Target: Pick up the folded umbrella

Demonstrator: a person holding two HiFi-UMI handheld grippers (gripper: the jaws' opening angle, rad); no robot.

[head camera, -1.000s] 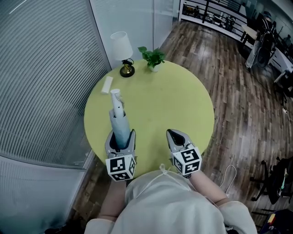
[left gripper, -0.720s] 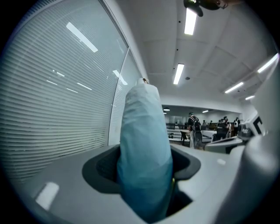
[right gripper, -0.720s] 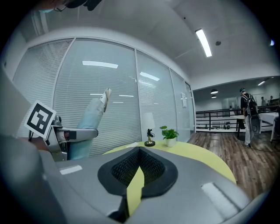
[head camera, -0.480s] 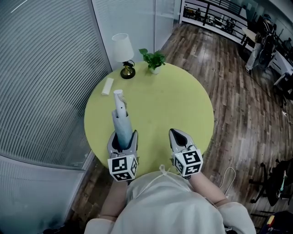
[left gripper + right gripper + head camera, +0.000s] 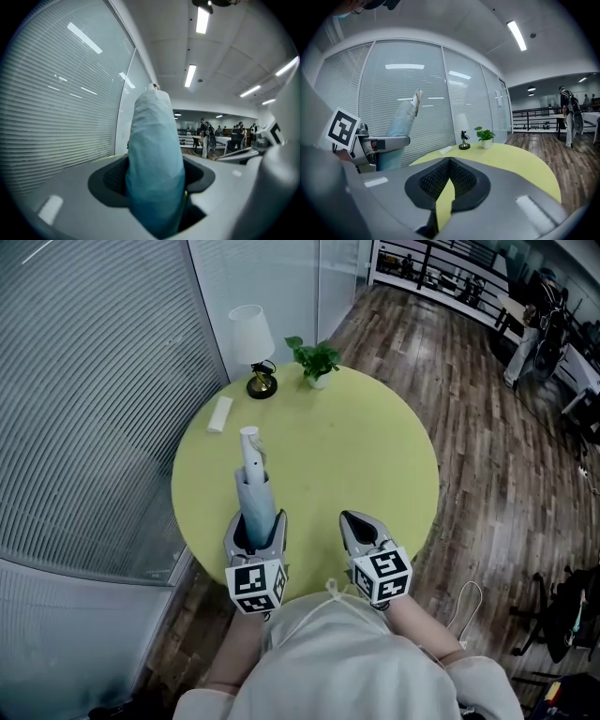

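While left tool [image 5: 256, 519] grips the folded umbrella [image 5: 251, 486], right tool [image 5: 351, 517] sits closed; lamp [image 5: 249, 335], plant [image 5: 312, 357] beyond.

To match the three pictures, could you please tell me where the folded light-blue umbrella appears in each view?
Head view: the folded light-blue umbrella is lower left of centre, held in the left gripper.
Left gripper view: centre, clamped between the jaws.
Right gripper view: left of centre, tilted.
Shared landmark: the grey slatted window blinds.
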